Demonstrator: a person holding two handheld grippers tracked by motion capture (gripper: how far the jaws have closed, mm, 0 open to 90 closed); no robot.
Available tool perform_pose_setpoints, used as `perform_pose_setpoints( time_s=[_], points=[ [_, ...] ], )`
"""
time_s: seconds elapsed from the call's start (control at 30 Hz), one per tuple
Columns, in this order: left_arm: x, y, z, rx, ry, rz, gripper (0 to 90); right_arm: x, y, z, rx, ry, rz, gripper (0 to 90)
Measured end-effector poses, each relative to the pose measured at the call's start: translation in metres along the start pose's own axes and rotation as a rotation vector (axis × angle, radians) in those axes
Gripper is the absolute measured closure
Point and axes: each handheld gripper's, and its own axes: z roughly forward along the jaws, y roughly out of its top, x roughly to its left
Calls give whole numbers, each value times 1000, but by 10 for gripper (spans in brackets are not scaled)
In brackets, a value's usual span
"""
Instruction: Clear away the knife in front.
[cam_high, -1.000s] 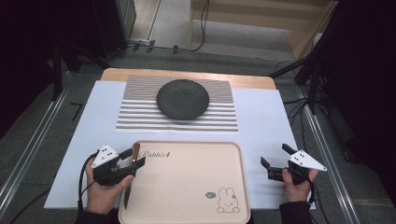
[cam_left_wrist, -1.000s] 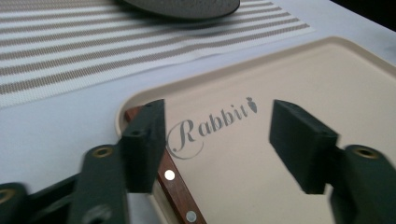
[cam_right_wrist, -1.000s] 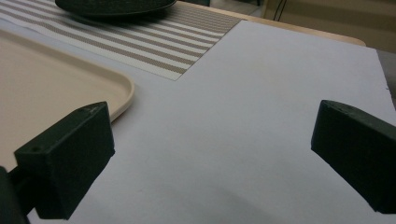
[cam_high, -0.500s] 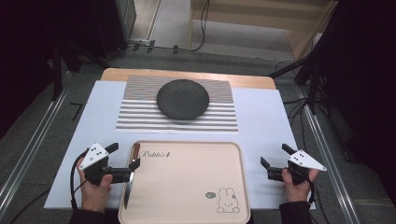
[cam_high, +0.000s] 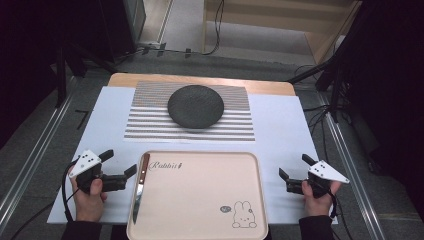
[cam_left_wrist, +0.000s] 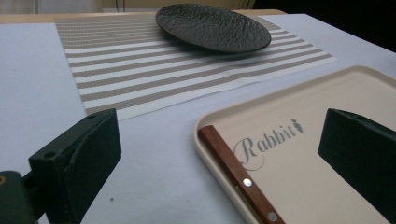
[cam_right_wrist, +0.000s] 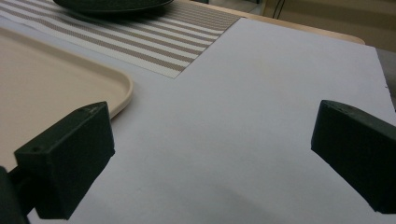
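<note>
Left gripper (cam_high: 119, 166) fingers (cam_left_wrist: 77, 163) wide apart after just opening, nothing between them, just left of the knife (cam_high: 139, 186) lying along the left edge of the tray (cam_high: 200, 197), wooden handle far. Right gripper (cam_high: 294, 171) fingers (cam_right_wrist: 70, 156) apart too, empty, over bare surface (cam_high: 285, 125) right of tray. Black plate (cam_high: 195, 106) on striped mat (cam_high: 145, 122), far centre, well apart.

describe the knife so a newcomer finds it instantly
Start at the beige tray printed "Rabbit", nearest the person on the white sheet. The knife lies along the tray's left inner edge, by the open left gripper. It is the only utensil: a red-brown riveted wooden handle, with a slim metal blade pointing toward the person.
</note>
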Motion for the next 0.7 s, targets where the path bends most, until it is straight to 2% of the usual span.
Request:
perform_pose_setpoints(
  time_s=[0.43, 0.6, 0.7],
  points=[
    [34, -5, -14, 1, 66, -10, 0, 0, 0, 0, 4, -13, 8, 0],
    [49, -9, -21, -10, 89, -39, 0, 0, 0, 0, 5, -17, 8, 0],
    [53, -9, -24, -15, 98, -38, 0, 0, 0, 0, 4, -17, 11, 0]
  ],
)
